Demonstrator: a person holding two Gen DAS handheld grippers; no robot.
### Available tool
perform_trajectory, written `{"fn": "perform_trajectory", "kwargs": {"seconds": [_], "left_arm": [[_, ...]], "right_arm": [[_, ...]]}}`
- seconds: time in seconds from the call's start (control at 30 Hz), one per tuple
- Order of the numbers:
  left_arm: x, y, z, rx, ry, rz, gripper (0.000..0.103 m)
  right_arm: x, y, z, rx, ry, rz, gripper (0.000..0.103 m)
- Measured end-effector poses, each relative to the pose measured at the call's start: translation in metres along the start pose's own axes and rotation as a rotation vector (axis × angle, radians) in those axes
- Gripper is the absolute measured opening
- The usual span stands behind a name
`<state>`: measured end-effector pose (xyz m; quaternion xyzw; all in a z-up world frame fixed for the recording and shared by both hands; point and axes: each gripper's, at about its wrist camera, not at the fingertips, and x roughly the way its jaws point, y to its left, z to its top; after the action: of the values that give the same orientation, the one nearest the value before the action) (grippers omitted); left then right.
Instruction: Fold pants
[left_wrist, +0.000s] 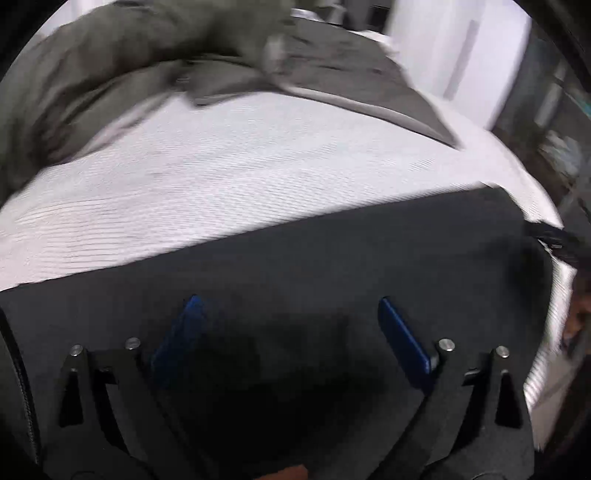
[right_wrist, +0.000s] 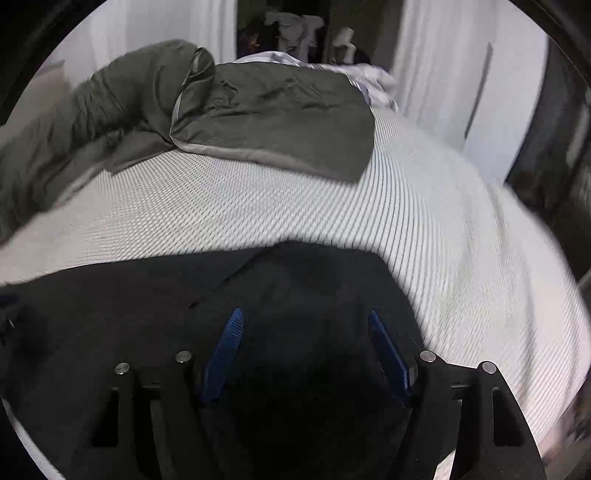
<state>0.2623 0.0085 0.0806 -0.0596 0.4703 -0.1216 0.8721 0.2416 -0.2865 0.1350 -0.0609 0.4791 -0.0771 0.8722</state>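
Observation:
Black pants (left_wrist: 332, 258) lie flat on the near part of a white ribbed mattress (left_wrist: 221, 177). In the left wrist view my left gripper (left_wrist: 290, 308) hovers over the dark cloth with its blue pads (left_wrist: 184, 332) wide apart and nothing pinched between them. The right wrist view shows the same pants (right_wrist: 129, 302), with a layer edge running diagonally across them. My right gripper (right_wrist: 306, 314) stands over that cloth, open, and its blue fingers (right_wrist: 388, 350) do not press on anything. The left view is blurred.
A rumpled grey-green duvet (right_wrist: 277, 110) covers the far part of the mattress (right_wrist: 424, 229), also seen as the duvet (left_wrist: 129, 74) in the left view. White wall panels (right_wrist: 443, 74) stand beyond. The bed's edge falls away on the right.

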Motion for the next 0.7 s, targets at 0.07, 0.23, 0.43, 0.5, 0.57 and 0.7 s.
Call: {"fn": "perform_trajectory", "kwargs": {"seconds": [0.07,0.23,0.43,0.5,0.57,0.7], "left_arm": [[0.008,-0.025,-0.006,0.017,0.044,-0.056,0.099],[0.027,-0.062,-0.024,0.086,0.131,0.025,0.099],[0.038,-0.059,-0.029,0.075,0.153,0.062,0.103],[0.041,-0.058,-0.031,0.091,0.152,0.058,0.103],[0.041,-0.053,-0.033,0.100,0.151,0.053,0.103],[0.034,-0.049,-0.031,0.103,0.153,0.042,0.103]], "right_arm": [[0.002,0.013,-0.017,0.004,0.032,0.035,0.071],[0.045,0.025,-0.022,-0.080,0.010,-0.051,0.070],[0.073,-0.019,0.008,-0.078,0.047,-0.137,0.040],[0.093,-0.026,0.019,-0.137,0.091,-0.159,0.041],[0.103,-0.032,0.025,-0.146,0.130,-0.133,0.045],[0.078,-0.018,0.029,-0.194,0.075,-0.172,0.046]]}}
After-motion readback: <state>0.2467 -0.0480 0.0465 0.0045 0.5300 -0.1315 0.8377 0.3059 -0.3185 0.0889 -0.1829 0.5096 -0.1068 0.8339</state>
